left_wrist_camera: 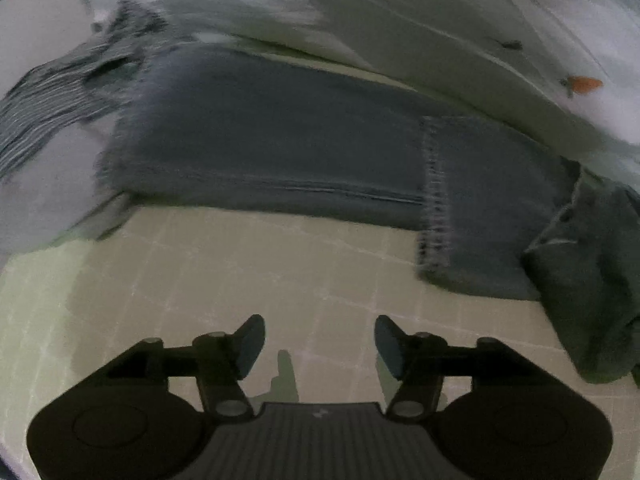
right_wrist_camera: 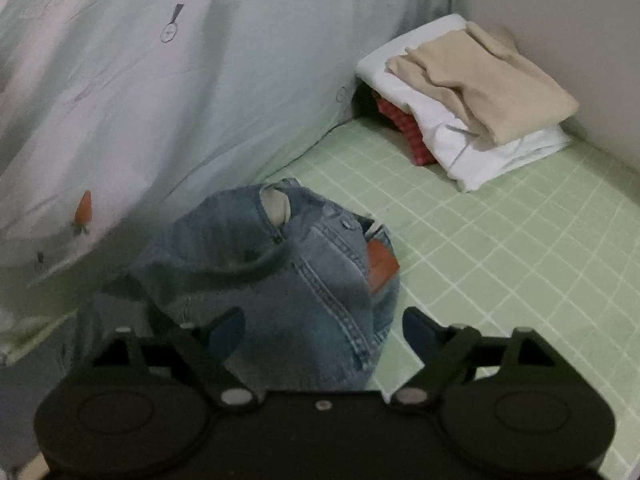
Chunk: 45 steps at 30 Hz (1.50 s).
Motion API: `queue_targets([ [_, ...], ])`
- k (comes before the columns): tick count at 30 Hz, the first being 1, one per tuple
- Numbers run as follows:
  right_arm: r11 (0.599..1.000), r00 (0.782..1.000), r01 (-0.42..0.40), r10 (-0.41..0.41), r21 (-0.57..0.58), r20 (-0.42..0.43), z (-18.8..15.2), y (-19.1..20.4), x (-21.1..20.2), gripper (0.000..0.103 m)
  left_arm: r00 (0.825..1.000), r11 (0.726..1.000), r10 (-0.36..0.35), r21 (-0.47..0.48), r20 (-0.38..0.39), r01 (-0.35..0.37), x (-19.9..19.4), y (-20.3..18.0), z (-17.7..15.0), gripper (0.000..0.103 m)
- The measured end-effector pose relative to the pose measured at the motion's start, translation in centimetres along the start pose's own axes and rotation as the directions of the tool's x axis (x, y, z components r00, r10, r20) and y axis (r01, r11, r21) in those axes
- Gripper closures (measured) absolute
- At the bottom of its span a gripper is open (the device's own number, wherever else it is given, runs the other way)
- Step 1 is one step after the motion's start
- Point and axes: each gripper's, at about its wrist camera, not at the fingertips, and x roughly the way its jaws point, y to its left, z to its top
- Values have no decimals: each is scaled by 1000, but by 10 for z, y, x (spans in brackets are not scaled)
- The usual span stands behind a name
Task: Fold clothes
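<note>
A pair of blue jeans lies on the green checked sheet. In the left wrist view the legs [left_wrist_camera: 280,152] stretch across the frame, with a stitched hem [left_wrist_camera: 434,200] folded over them at the right. My left gripper [left_wrist_camera: 320,346] is open and empty, a little short of the near edge of the legs. In the right wrist view the bunched waist [right_wrist_camera: 280,280] with its brown leather patch [right_wrist_camera: 382,266] sits just ahead of my right gripper [right_wrist_camera: 324,328], which is open with the denim between and below its fingers.
A pale quilt with carrot prints [right_wrist_camera: 140,100] rises along the far side. A stack of folded clothes, beige on white on red check [right_wrist_camera: 472,96], stands in the far right corner. A striped garment [left_wrist_camera: 44,108] lies at the far left. Green sheet [right_wrist_camera: 500,240] lies to the right.
</note>
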Motion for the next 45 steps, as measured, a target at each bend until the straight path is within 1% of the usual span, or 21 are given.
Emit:
queue_targets([
  [3, 1000, 1000, -27, 27, 13, 0, 11, 4, 21, 9, 1000, 999, -22, 42, 2, 22, 13, -19, 12, 31],
  [6, 999, 999, -22, 23, 23, -36, 18, 11, 50, 8, 999, 997, -41, 63, -25, 42, 37, -36, 30, 30],
  [10, 997, 994, 55, -50, 50, -95, 24, 18, 88, 8, 997, 995, -49, 82, -67, 55, 66, -52, 52, 30],
  [15, 994, 988, 102, -97, 38, -121, 19, 19, 101, 8, 988, 986, -108, 115, -108, 120, 87, -71, 61, 31],
  [16, 994, 987, 106, -101, 34, -123, 17, 18, 100, 8, 987, 984, -110, 124, -114, 124, 90, -74, 61, 34],
  [18, 994, 986, 105, -99, 34, -132, 11, 15, 97, 8, 991, 982, -94, 154, -98, 109, 90, -80, 58, 46],
  [19, 994, 986, 104, -98, 35, -136, 9, 14, 95, 8, 992, 979, -93, 175, -89, 107, 89, -82, 58, 63],
  [20, 994, 986, 102, -96, 38, -140, 6, 13, 93, 8, 991, 974, -107, 191, -86, 122, 88, -83, 57, 75],
  [21, 994, 985, 102, -95, 42, -143, 4, 11, 91, 8, 989, 972, -125, 191, -82, 138, 86, -82, 56, 77],
  [23, 994, 985, 101, -93, 47, -146, 1, 10, 85, 9, 988, 971, -146, 182, -54, 154, 75, -77, 54, 92],
  [27, 997, 991, 74, -72, 12, -116, -5, 14, 61, 9, 987, 979, -155, 137, 36, 149, 36, -45, 45, 92],
  [29, 998, 993, 57, -58, -13, -101, -10, 16, 46, 9, 991, 989, -110, 109, 74, 102, 16, -21, 37, 92],
  [31, 999, 994, 36, -39, -29, -103, -17, 14, 33, 9, 993, 996, -35, 87, 116, 25, -3, 7, 26, 93],
  [33, 999, 994, 24, -29, -46, -110, -28, 12, 21, 9, 988, 997, 56, 38, 144, -62, -20, 44, 13, 93],
  [35, 998, 992, 15, -23, -61, -123, -40, 12, 12, 9, 977, 988, 154, -41, 147, -150, -36, 88, 0, 93],
  [37, 998, 990, 5, -15, -67, -143, -52, 14, 6, 9, 958, 965, 250, -119, 142, -235, -52, 131, -12, 93],
  [39, 998, 986, -6, -6, -68, -166, -64, 18, 2, 9, 933, 931, 337, -194, 125, -310, -66, 173, -24, 93],
  [41, 997, 984, -16, 3, -73, -180, -74, 23, -1, 9, 911, 892, 402, -265, 92, -367, -76, 212, -36, 93],
  [42, 997, 983, -21, 7, -79, -181, -77, 26, -4, 9, 905, 877, 419, -291, 78, -381, -78, 226, -40, 92],
  [43, 996, 983, -26, 10, -85, -183, -81, 30, -6, 9, 904, 869, 422, -312, 67, -383, -79, 235, -44, 92],
  [45, 995, 982, -36, 18, -98, -186, -88, 37, -10, 9, 901, 857, 432, -333, 46, -394, -78, 249, -50, 85],
])
